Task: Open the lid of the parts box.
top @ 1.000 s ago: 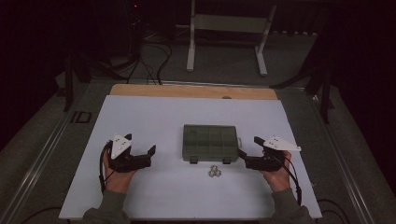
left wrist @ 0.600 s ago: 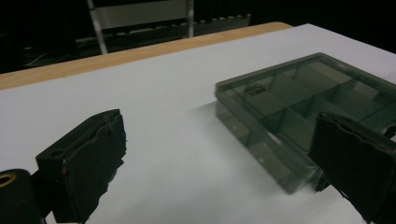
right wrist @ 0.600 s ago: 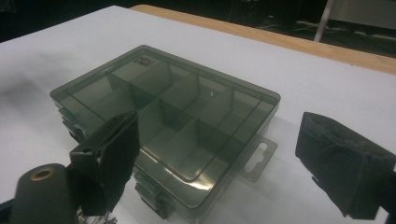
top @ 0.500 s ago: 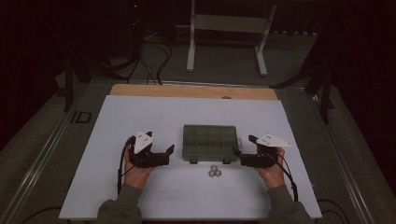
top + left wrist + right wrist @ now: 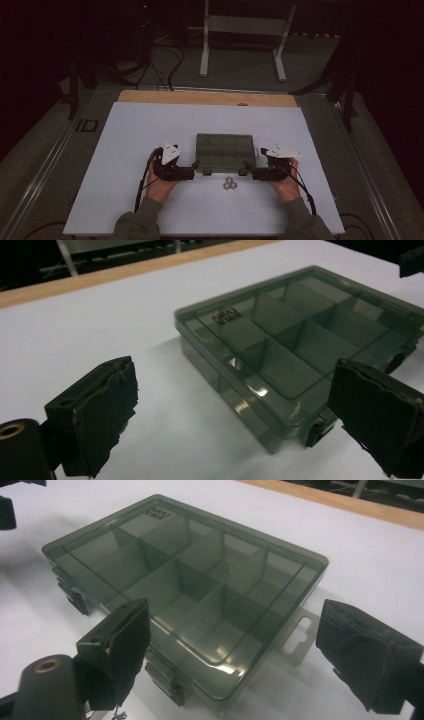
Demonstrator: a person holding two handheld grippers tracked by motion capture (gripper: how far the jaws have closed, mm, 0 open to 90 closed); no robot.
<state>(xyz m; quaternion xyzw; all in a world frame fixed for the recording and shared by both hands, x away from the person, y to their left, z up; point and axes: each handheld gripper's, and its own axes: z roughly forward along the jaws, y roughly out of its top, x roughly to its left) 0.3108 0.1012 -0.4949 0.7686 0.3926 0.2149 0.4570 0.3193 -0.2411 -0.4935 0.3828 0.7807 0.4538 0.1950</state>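
high view overhead, far; both gripper views close, facing compartment box [image 5: 224, 152].

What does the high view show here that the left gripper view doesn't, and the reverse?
High view: the three small nuts on the white mat near the person, both hands, the stand beyond the table. Left gripper view: lettering moulded on the lid, and the left gripper with its jaws open. Both: the closed green compartment box, its front latches and the wooden table edge.
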